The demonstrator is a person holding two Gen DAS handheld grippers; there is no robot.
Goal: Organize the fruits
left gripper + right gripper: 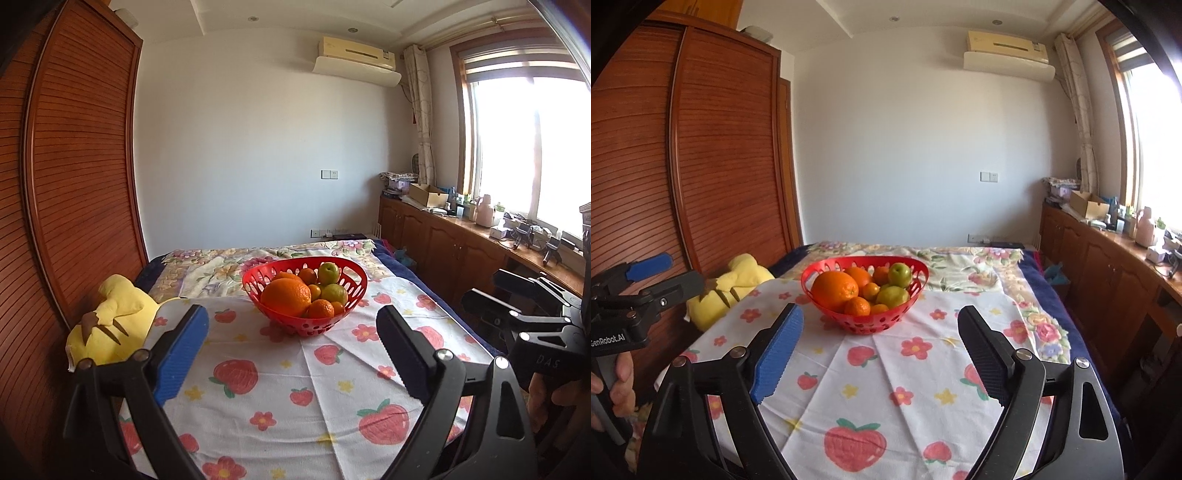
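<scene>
A red perforated basket [351,271] [812,271] stands on a strawberry-print cloth [280,398] [886,384] on the bed. It holds a large orange [286,297] [834,291], several small oranges and two green fruits [328,273] [899,275]. My left gripper [291,321] is open and empty, held short of the basket. My right gripper [881,323] is open and empty, just in front of the basket. Each gripper also shows at the edge of the other view: the right one [517,306] and the left one [653,280].
A yellow plush toy [110,321] [735,288] lies left of the cloth against a wooden wardrobe [74,177]. A floral blanket [221,266] covers the bed behind the basket. A cluttered wooden cabinet [461,240] runs along the right under the window.
</scene>
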